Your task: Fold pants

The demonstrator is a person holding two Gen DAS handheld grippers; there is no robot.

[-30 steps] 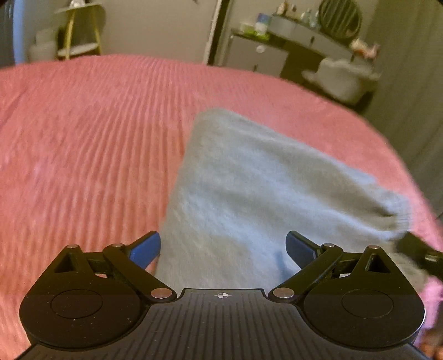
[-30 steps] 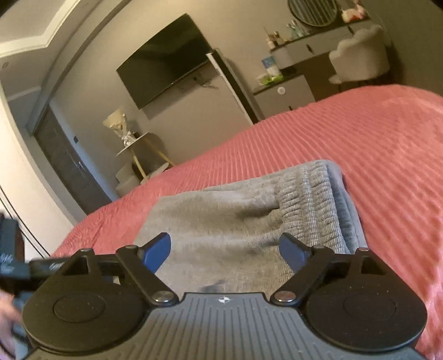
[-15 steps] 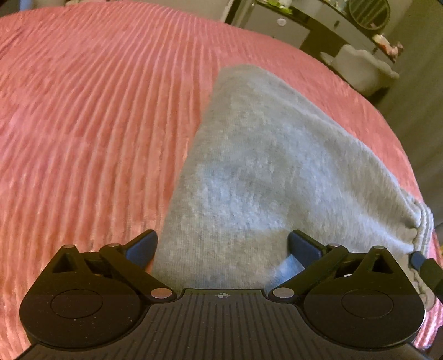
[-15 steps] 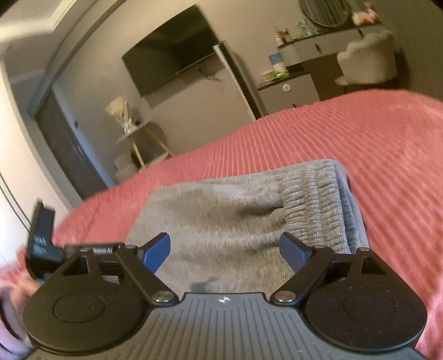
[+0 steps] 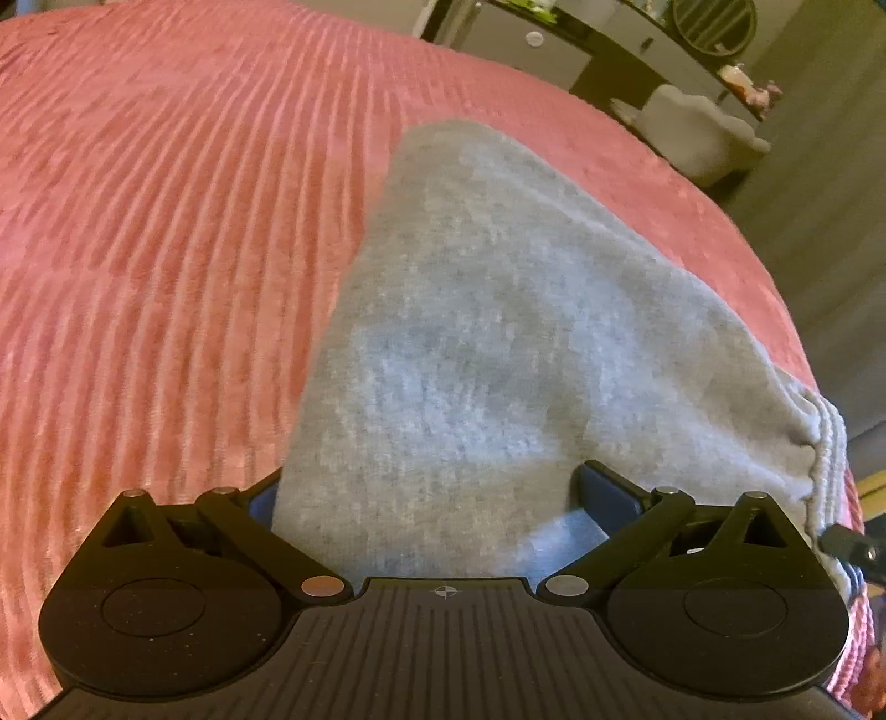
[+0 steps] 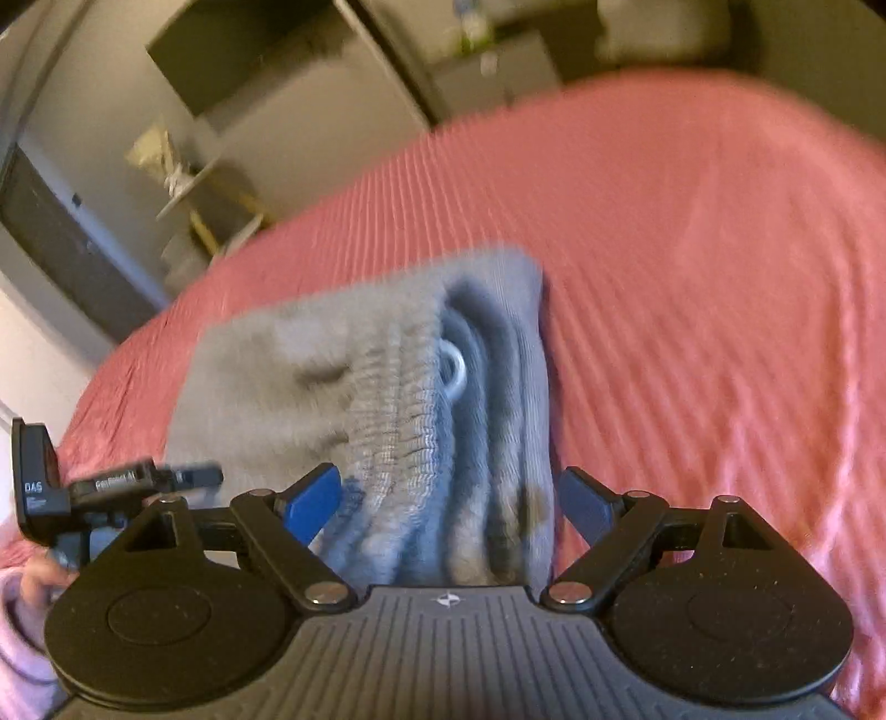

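Grey knit pants (image 5: pixel 487 332) lie folded in a stack on a pink ribbed bedspread (image 5: pixel 166 221). My left gripper (image 5: pixel 437 493) is open, its jaws on either side of the near end of the stack, with cloth between them. In the right wrist view the pants (image 6: pixel 398 410) show their ribbed waistband and a white drawstring loop (image 6: pixel 455 368) at the layered end. My right gripper (image 6: pixel 451 498) is open around that layered end. The left gripper's body (image 6: pixel 111 482) shows at the left edge of that view.
The bedspread (image 6: pixel 692 277) spreads wide to the right of the pants. Beyond the bed are a dresser with a round mirror (image 5: pixel 714 22), a pale chair (image 5: pixel 698 133), a wall TV (image 6: pixel 238 50) and a small side table (image 6: pixel 194 188).
Both grippers have moved down and forward onto the pants, so the cloth now sits between their open jaws. The right wrist view has tilted down and is blurred by motion.
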